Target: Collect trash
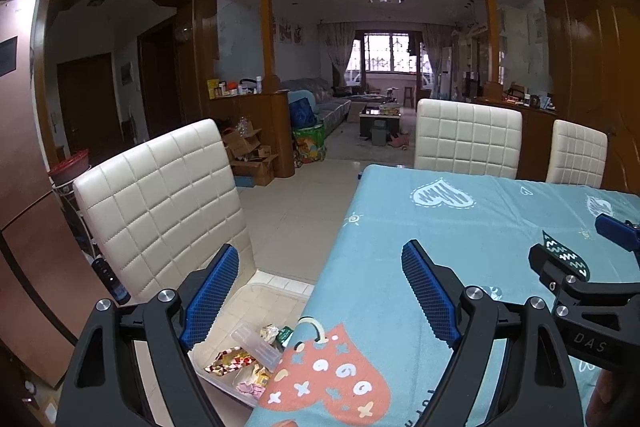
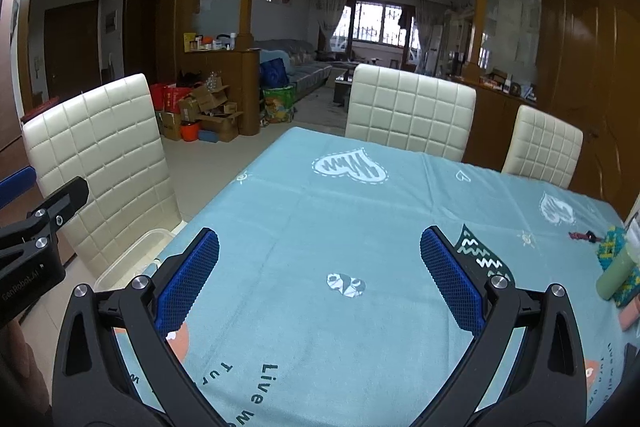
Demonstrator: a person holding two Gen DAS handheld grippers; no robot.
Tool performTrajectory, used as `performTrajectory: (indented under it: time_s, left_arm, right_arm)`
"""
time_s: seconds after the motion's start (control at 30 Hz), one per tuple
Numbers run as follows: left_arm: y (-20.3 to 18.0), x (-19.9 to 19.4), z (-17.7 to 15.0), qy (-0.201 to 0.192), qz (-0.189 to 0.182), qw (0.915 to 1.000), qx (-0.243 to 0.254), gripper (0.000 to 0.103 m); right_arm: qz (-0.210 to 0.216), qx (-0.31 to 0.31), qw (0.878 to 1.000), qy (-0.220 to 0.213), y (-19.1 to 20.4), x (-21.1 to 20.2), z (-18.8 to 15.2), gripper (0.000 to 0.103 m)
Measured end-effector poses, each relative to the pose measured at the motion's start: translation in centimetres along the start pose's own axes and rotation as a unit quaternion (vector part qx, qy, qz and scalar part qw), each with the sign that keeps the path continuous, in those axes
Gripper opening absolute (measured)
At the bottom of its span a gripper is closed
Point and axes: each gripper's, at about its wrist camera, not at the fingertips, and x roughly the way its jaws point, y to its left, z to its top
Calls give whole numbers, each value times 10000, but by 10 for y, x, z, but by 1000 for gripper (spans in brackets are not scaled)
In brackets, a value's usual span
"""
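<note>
Both claws empty: left gripper and right gripper jaws wide apart. Wrappers sit in clear bin at 7 o'clock, below the tablecloth edge. Risk: overhanging cloth snags my left finger.

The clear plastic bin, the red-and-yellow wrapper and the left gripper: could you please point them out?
clear plastic bin (image 1: pixel 280 291): left wrist view, far rim.
red-and-yellow wrapper (image 1: pixel 230 361): left wrist view, its middle.
left gripper (image 1: pixel 320 297): left wrist view, between fingertips.
</note>
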Motion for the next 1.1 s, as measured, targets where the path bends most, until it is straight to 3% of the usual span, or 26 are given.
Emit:
performTrajectory:
  time_s: [0.1, 0.23, 1.1]
  left_arm:
    - [-6, -4, -1, -146, 47, 9998, 109, 82]
    - [-9, -2, 2, -55, -122, 9999, 77, 82]
    - [-25, -6, -1, -119, -230, 9991, 341, 82]
  right_arm:
    - [-28, 7, 10000, -12, -4, -1, 0, 99]
    - [4, 81, 10000, -35, -11, -5, -1, 99]
    - [-34, 228, 9997, -47, -21, -7, -7, 99]
